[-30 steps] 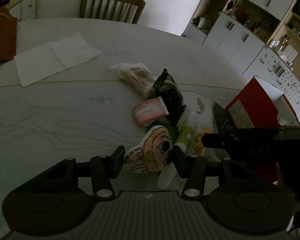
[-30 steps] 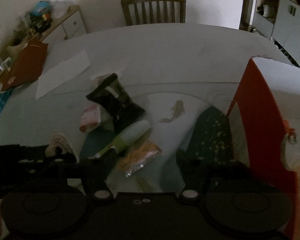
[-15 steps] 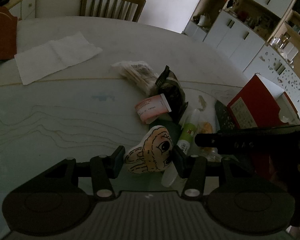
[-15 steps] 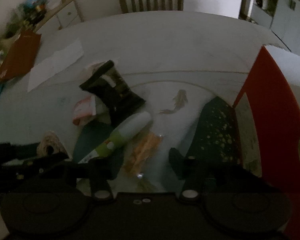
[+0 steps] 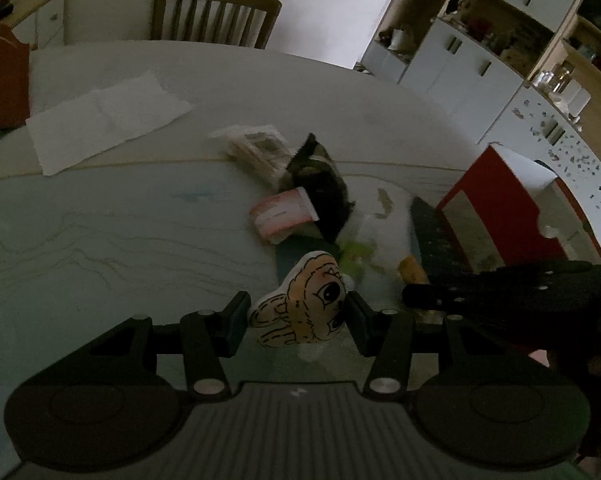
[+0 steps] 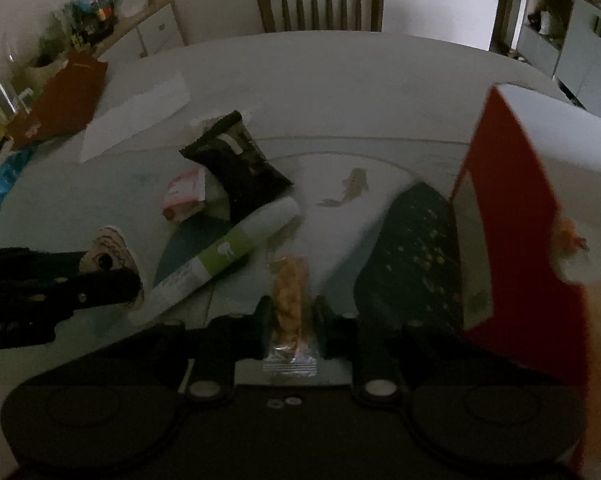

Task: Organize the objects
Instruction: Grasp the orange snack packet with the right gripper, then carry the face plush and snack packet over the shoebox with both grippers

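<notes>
We lift both catches straight up, clear of the pile on the table [image 6: 340,92], and carry them to the red box [image 6: 512,216] on our right. Our left claw [image 5: 296,318] is clamped on the rabbit pouch [image 5: 304,304]; our right claw [image 6: 290,320] has narrowed onto the orange packet [image 6: 290,300].

Colours only: rabbit sticker [image 5: 300,312] cream/peach with black outline and big black eye. Snack packet [image 6: 290,300] clear wrap, orange contents. Tube [image 6: 228,252] white with green band. Pouch [image 6: 240,168] black with white marks. Small packet [image 5: 282,214] pink and white. Box [image 6: 512,216] red outside, white top. Dark mat [image 6: 412,256] green-black with yellow specks. Paper towel [image 5: 100,120] white. Bench [image 5: 100,220] pale, wood-grain lines, brown fish print [image 6: 350,188]. Both tongs black.
</notes>
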